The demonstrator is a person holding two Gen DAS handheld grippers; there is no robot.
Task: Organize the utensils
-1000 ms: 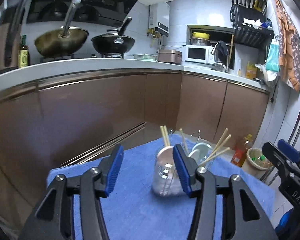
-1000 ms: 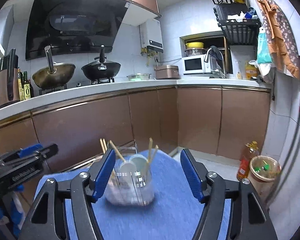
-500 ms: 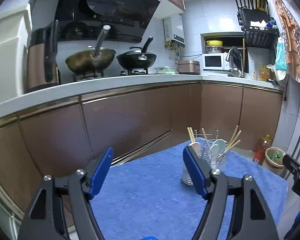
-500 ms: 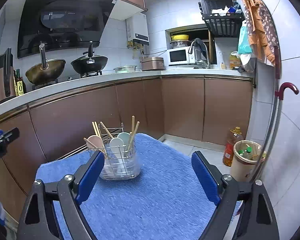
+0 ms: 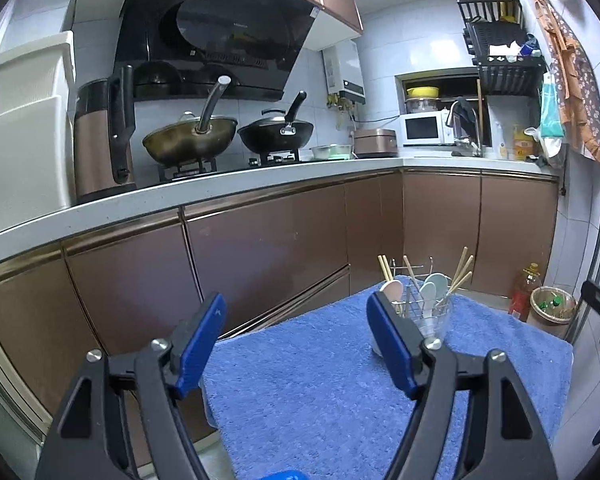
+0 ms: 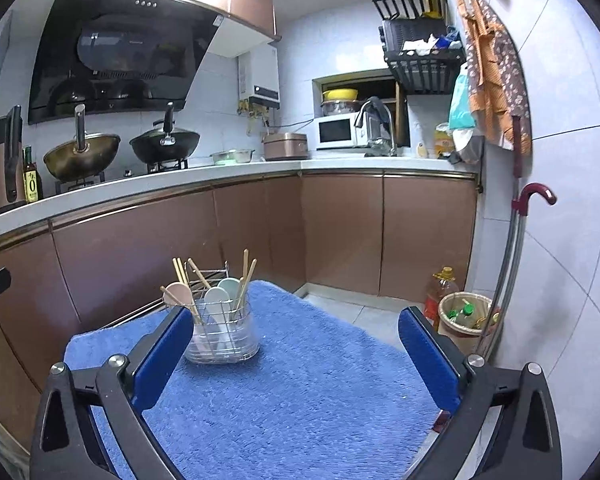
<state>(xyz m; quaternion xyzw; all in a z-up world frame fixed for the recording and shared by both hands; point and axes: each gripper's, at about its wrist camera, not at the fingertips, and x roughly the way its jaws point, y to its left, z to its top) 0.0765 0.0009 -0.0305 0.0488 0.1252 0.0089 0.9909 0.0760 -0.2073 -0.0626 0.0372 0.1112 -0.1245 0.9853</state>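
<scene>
Blue mat (image 6: 300, 380) holds utensil holder (image 6: 222, 336) near its far edge.

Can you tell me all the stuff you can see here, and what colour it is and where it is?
utensil holder: one, clear with wire frame, on the towel
spoons: three, pink, white and pale green, in the holder
chopsticks: several, wooden, in the holder
towel: one, blue, covering the table
woks: two, brass and black, on the stove
microwave: one, white, on the counter
oil bottle: one, orange, on the floor
bin: one, tan, beside the oil bottle
left gripper: blue jaws apart, empty
right gripper: blue jaws opening, empty
</scene>
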